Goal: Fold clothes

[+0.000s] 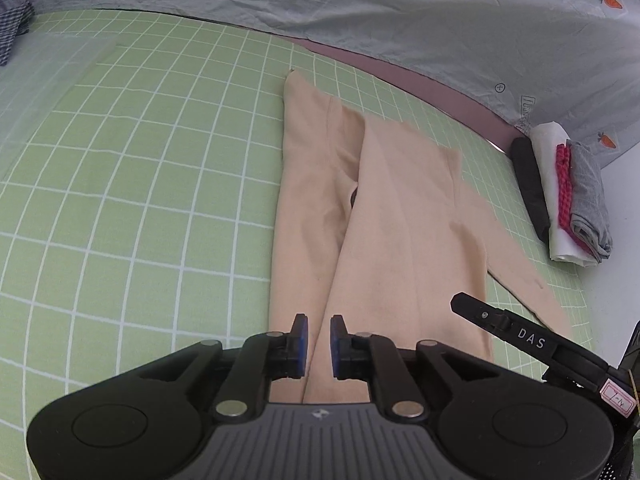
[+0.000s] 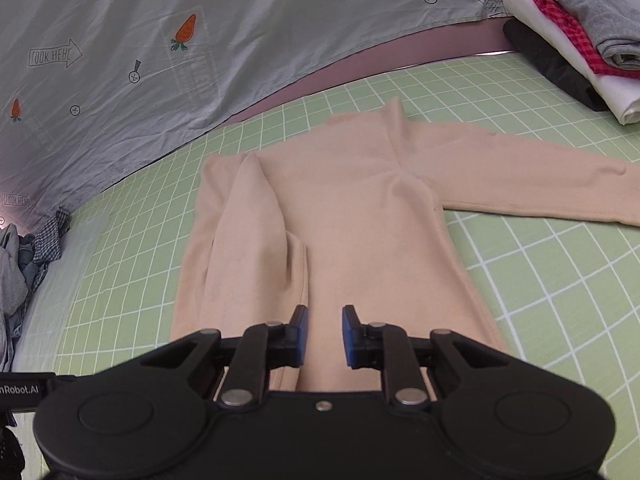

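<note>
My left gripper [image 1: 318,330] and right gripper [image 2: 324,322] hovering slightly apart, gripping nothing, over beige long-sleeved top [image 2: 352,216], carrot sheet [image 2: 168,40] reading "LOOK HERE", folded stack [image 2: 580,36] sitting at green checked bedspread [image 2: 540,272] corner

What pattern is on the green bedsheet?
White grid lines on light green bedsheet, clearest in the left wrist view.

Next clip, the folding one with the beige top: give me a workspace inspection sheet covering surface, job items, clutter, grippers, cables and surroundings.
Surface: green grid mat, flat, on a bed.
Job's things: beige long-sleeved top spread on the mat; one sleeve folded over the body, the other stretched sideways.
Clutter: folded stack of clothes at the mat's far corner; unfolded clothes pile at the opposite edge.
Grippers: left gripper and right gripper over the top's near end, jaws slightly apart, nothing between them.
Cables: nothing seen.
Surroundings: grey carrot-print sheet beyond the mat.
</note>
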Demonstrator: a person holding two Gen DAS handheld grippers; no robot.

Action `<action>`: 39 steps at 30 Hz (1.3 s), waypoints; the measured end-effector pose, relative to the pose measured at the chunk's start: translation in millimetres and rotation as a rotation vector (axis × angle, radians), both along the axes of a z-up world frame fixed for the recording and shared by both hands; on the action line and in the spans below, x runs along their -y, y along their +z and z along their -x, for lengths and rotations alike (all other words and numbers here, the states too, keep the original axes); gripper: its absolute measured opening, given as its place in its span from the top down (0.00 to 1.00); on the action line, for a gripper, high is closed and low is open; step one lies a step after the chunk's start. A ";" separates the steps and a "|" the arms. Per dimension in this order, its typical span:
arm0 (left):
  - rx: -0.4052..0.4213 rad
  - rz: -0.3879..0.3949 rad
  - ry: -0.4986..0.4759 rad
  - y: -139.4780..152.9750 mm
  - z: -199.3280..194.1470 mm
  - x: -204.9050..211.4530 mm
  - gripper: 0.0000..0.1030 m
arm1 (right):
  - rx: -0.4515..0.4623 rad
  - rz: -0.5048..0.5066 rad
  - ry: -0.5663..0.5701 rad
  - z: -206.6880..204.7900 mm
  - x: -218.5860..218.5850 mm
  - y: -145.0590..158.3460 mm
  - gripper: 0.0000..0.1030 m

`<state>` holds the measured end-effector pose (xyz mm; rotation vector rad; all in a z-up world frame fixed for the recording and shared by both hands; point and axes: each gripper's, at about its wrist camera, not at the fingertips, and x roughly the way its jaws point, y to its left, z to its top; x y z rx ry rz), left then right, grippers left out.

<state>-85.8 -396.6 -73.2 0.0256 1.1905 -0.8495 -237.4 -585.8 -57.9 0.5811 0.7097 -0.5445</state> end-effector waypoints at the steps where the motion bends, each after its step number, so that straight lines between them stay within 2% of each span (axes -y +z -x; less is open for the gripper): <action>1: 0.005 -0.002 -0.011 -2.0 -6.0 8.8 0.86 | -0.002 -0.002 0.005 -7.0 4.9 -2.5 0.81; 5: 0.018 -0.010 -0.054 -11.2 -29.7 45.6 0.86 | -0.009 -0.026 0.014 -36.0 27.1 -14.7 0.81; 11: -0.018 -0.004 -0.059 -25.8 -58.9 81.7 0.83 | -0.009 -0.102 0.002 -71.7 52.2 -30.0 0.79; 16: -0.054 0.061 -0.054 -29.7 -71.1 98.3 0.77 | -0.026 -0.099 0.024 -85.3 50.5 -31.1 0.79; 20: -0.071 0.091 -0.063 -37.8 -75.7 108.9 0.77 | -0.036 -0.094 0.044 -89.1 50.2 -29.7 0.81; 23: -0.073 0.083 -0.062 -45.6 -75.5 113.9 0.79 | -0.050 -0.077 0.062 -93.1 49.0 -29.3 0.87; 25: -0.065 0.072 -0.053 -49.3 -74.5 114.2 0.89 | -0.058 -0.066 0.068 -94.3 48.7 -28.7 0.91; 26: -0.059 0.070 -0.049 -50.5 -73.9 113.5 0.89 | -0.057 -0.066 0.065 -94.0 49.1 -28.6 0.93; 31: 0.000 0.047 -0.021 -54.1 -69.2 108.7 0.98 | -0.051 -0.062 0.041 -91.8 51.3 -27.3 0.95; 34: 0.038 0.020 0.008 -58.7 -68.2 105.7 0.98 | -0.046 -0.051 0.007 -87.2 55.8 -26.9 0.96; 36: 0.031 0.031 0.023 -63.7 -69.1 103.0 0.97 | -0.044 -0.056 -0.017 -83.7 60.5 -29.4 0.96; 39: 0.056 0.021 0.011 -63.1 -66.0 104.8 0.97 | -0.048 -0.059 -0.018 -84.5 62.1 -32.1 0.96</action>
